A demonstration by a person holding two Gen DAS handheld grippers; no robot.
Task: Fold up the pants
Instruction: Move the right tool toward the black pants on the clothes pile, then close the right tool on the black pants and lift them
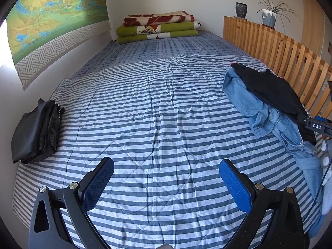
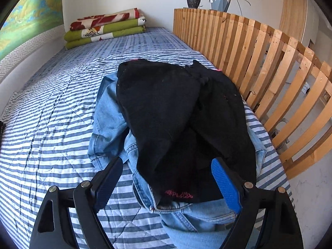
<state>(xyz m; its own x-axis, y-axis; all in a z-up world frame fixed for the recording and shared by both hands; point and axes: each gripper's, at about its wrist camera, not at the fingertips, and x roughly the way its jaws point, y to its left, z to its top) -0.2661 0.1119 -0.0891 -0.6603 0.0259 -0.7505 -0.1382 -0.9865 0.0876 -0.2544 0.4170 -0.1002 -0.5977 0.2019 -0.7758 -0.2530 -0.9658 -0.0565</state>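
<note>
A crumpled pair of black pants (image 2: 166, 108) lies on top of light blue jeans (image 2: 110, 114), in a heap by the bed's right side. My right gripper (image 2: 168, 178) hovers over the near end of the heap, open. The black pants lie between its wide-set pads without touching them. In the left wrist view the same black pants (image 1: 267, 87) and jeans (image 1: 244, 97) sit far to the right. My left gripper (image 1: 166, 166) is open and empty over the bare striped quilt (image 1: 155, 103). A folded black garment (image 1: 35, 132) rests at the quilt's left edge.
A wooden slatted rail (image 2: 249, 51) runs along the bed's right side, close to the heap. Folded blankets (image 1: 157, 28) are stacked at the far end. A vase (image 1: 241, 10) and a potted plant (image 1: 268, 17) stand on the rail's top. A wall hanging (image 1: 51, 10) covers the left wall.
</note>
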